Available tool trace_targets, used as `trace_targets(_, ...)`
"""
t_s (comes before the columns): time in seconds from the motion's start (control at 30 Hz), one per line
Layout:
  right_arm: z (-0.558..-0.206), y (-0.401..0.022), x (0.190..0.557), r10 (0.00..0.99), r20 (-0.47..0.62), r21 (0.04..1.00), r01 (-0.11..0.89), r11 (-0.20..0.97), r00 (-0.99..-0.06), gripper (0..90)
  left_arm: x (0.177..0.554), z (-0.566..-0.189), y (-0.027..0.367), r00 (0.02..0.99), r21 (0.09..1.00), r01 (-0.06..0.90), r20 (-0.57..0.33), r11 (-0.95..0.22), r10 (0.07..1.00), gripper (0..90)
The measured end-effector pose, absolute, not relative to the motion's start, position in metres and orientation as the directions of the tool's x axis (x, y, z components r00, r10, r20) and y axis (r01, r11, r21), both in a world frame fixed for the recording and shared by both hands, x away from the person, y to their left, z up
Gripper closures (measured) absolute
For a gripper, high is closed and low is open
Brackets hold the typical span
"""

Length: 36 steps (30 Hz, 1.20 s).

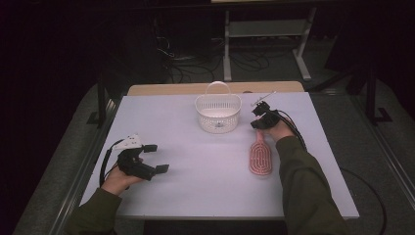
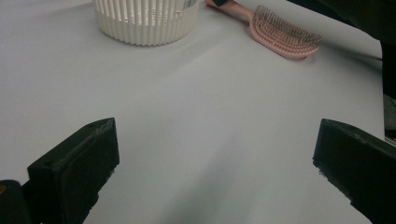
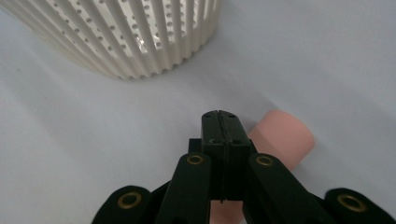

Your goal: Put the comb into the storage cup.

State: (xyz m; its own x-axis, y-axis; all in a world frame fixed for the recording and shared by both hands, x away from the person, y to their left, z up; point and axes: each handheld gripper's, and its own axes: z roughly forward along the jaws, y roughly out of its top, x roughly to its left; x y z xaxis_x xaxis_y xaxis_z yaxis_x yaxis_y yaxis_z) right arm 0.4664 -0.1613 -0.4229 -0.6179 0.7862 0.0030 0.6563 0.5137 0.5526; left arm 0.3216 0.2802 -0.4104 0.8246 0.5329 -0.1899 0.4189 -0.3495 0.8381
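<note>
While our right hand-held gripper [image 3: 219, 116] hovers clenched and empty just above the pink hairbrush's [image 1: 260, 156] handle [image 3: 280, 140], the slotted basket [image 1: 218, 113] ahead of it, we judge the brush light, stiff and best grasped by that smooth handle.

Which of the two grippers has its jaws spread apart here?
The left gripper, resting near the table's left edge, stands wide open with nothing between its jaws. The right gripper, by the pink hairbrush handle, has its jaws pressed together.
</note>
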Motion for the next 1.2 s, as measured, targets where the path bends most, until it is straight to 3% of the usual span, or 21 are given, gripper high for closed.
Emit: trace_targets(1.2,-0.420,-0.217,0.434,0.803,-0.018,0.526,0.677,0.514,-0.596,88.8,0.323,-0.413,0.277,0.829,0.832,0.422,-0.192,-0.361,0.526,0.0)
